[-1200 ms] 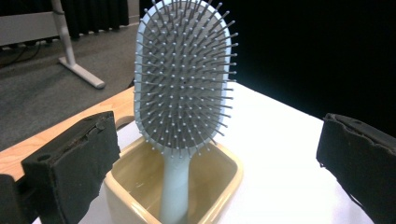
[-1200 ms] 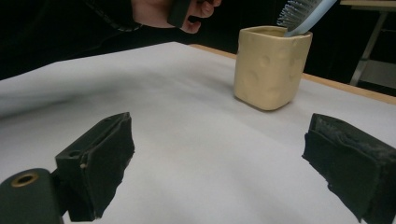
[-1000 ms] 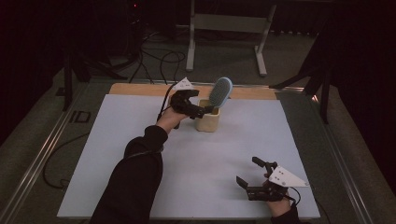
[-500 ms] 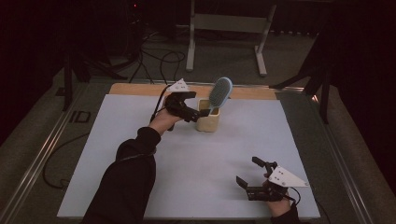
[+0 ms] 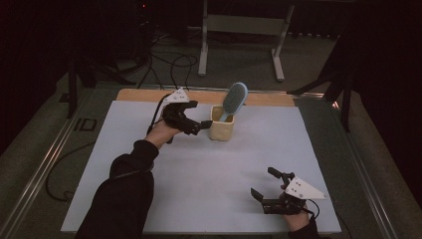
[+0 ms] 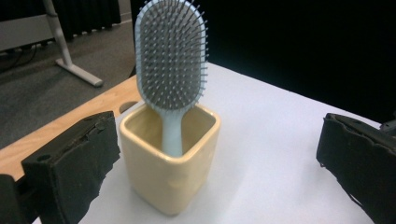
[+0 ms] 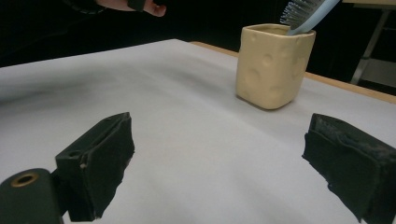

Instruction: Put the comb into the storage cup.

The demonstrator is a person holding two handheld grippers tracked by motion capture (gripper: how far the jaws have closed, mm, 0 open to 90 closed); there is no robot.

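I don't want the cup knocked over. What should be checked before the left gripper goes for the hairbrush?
1. Left gripper open: ok.
2. Hairbrush standing handle-down in the yellow cup, head clear above the rim: ok.
3. Cup upright on the white table cover: ok.
4. Gripper lined up with the brush: not ok; its fingers sit low, either side of the cup.
5. Right gripper open and well away from the cup: ok.

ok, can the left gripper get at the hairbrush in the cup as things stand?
Probably yes: the left gripper is open right beside the cup, and the hairbrush head stands clear above the rim with nothing between.
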